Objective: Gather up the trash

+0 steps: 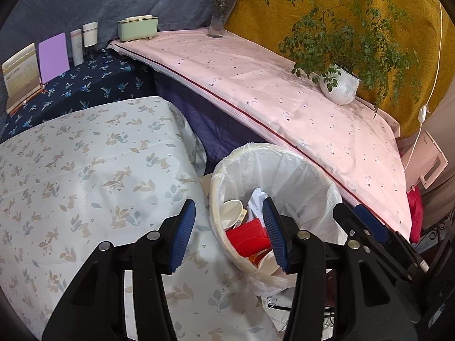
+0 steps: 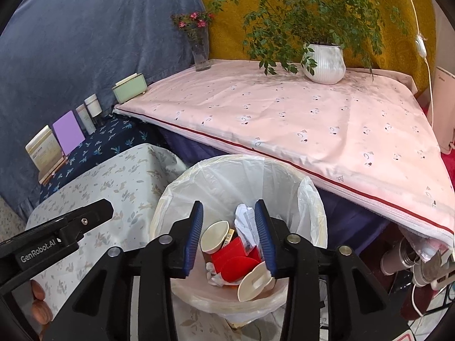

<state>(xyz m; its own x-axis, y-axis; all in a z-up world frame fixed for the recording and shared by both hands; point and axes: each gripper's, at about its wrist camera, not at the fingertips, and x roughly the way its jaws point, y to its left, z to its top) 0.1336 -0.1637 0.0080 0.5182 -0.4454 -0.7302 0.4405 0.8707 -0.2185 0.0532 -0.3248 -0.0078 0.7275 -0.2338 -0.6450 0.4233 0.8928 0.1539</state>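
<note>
A round waste bin (image 1: 287,167) with a clear white liner stands between two covered tables; in the right wrist view (image 2: 227,179) it sits right below me. Inside lie red cups (image 2: 236,261), white paper cups (image 2: 213,236) and crumpled paper (image 2: 246,221). My left gripper (image 1: 230,236) is open and empty, over the bin's left rim. My right gripper (image 2: 229,236) is open and empty, directly above the bin's contents. The right gripper's body (image 1: 369,236) shows at the right of the left wrist view, and the left gripper's body (image 2: 57,233) at the left of the right wrist view.
A table with a rabbit-print cloth (image 1: 85,176) lies left of the bin. A pink-clothed table (image 2: 312,119) behind it holds a potted plant (image 2: 324,62), a flower vase (image 2: 200,54) and a green box (image 2: 129,88). Cards and bottles (image 1: 68,51) stand on a dark blue cloth.
</note>
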